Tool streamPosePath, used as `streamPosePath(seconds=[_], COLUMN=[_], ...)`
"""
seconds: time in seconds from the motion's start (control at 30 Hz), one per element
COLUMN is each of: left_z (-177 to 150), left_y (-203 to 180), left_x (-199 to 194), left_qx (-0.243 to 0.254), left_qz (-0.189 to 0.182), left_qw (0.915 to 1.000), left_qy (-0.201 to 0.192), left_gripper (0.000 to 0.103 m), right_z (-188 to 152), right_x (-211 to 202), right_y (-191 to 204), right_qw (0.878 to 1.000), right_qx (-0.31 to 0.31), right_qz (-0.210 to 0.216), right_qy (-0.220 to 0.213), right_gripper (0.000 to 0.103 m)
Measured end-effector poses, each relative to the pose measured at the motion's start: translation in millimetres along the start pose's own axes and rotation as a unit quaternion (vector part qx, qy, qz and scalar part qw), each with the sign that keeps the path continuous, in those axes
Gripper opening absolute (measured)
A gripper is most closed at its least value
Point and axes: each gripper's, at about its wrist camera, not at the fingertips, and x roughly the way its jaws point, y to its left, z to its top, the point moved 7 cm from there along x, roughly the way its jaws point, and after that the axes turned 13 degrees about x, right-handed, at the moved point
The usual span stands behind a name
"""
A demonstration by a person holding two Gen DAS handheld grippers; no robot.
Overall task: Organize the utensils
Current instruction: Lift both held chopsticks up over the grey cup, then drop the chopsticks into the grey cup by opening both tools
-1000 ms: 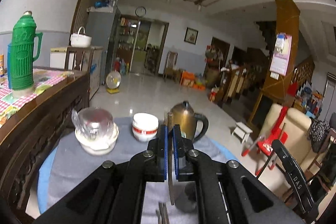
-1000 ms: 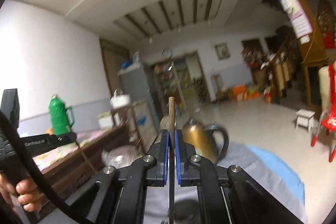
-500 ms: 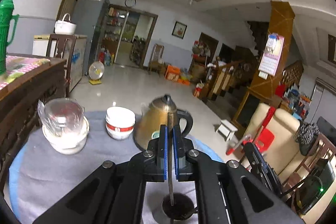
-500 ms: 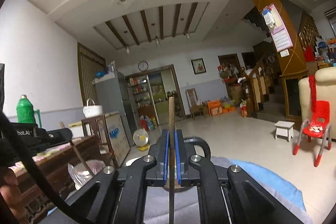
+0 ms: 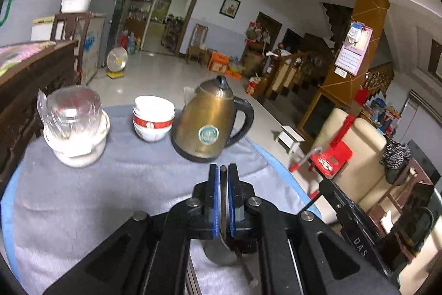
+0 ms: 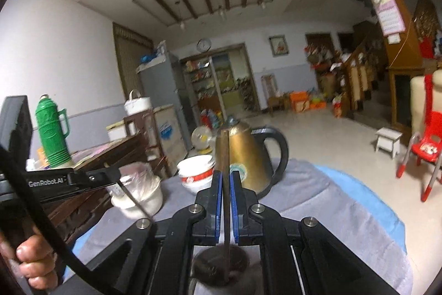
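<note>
My left gripper (image 5: 223,170) is shut on the thin handle of a metal spoon (image 5: 223,201), which stands upright between the blue pads; its bowl hangs below over the grey cloth. My right gripper (image 6: 223,176) is shut on a brown-handled spoon (image 6: 226,154) whose dark bowl shows under the fingers. Both hover over the near part of the cloth-covered round table (image 5: 83,198), short of the gold kettle (image 5: 205,120). In the right wrist view the left gripper's black body (image 6: 63,180) sits at the left with a thin utensil slanting down from it.
Beyond the grippers stand stacked white bowls with a red band (image 5: 153,120) and a white bowl holding a bagged glass jar (image 5: 73,129). A dark wooden cabinet (image 5: 30,79) borders the table's left. A hand (image 6: 30,264) grips the left device. A red chair (image 6: 425,145) stands on the floor at right.
Both hands have sunk towards the table and tipped downward, so the kettle and bowls now sit larger and higher in view. Both grips on the spoons stay the same.
</note>
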Motion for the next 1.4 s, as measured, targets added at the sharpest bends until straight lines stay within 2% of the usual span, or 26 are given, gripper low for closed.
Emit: streamPosePath(seconds=[0.1,0.17,0.27,0.37,0.5,0.73,0.83,0.97,1.03,1.2,1.3,1.4], left_z=[-9,-15,-24,-36,-56,-107,-132,-166,-181,-210,-220,-227], left_y=[2,5,13,25,39,46,43,32,31,31,29,30], left_x=[-8,-14,-29,-43,-57,-60,-55,-50,-47,-43,-43,-44], left_qx=[0.004,0.000,-0.002,-0.015,-0.028,-0.005,-0.001,0.005,-0.004,-0.026,-0.034,-0.043], left_qz=[-0.002,-0.004,0.003,0.008,0.027,0.091,0.095,0.087,0.080,0.072,0.065,0.059], left_qw=[1.0000,0.9999,1.0000,0.9998,0.9991,0.9923,0.9889,0.9843,0.9819,0.9765,0.9753,0.9748], left_qy=[0.009,0.010,0.006,0.006,0.016,0.084,0.114,0.154,0.172,0.201,0.208,0.211], left_gripper=[0.010,0.025,0.035,0.037,0.043,0.050,0.050,0.050,0.050,0.050,0.050,0.050], right_z=[-5,-10,-14,-17,-19,-19,-27,-57,-80,-145,-180,-209], right_x=[-7,-10,-16,-28,-52,-96,-107,-100,-89,-45,-21,-4], right_y=[-3,-4,-3,-5,-6,-3,-2,-1,-3,-9,-8,-7], right_qw=[1.000,1.000,0.999,0.999,0.998,0.998,0.997,0.994,0.990,0.966,0.948,0.935], right_qx=[0.002,0.000,0.006,0.012,0.019,0.012,0.011,-0.006,-0.013,0.012,0.019,0.017], right_qz=[0.009,0.006,0.009,0.018,0.034,0.058,0.073,0.071,0.063,0.055,0.049,0.039], right_qy=[0.020,0.026,0.040,0.045,0.041,0.012,0.030,0.085,0.126,0.253,0.314,0.352], right_gripper=[0.007,0.008,0.010,0.015,0.037,0.038,0.038,0.038,0.037,0.035,0.030,0.026])
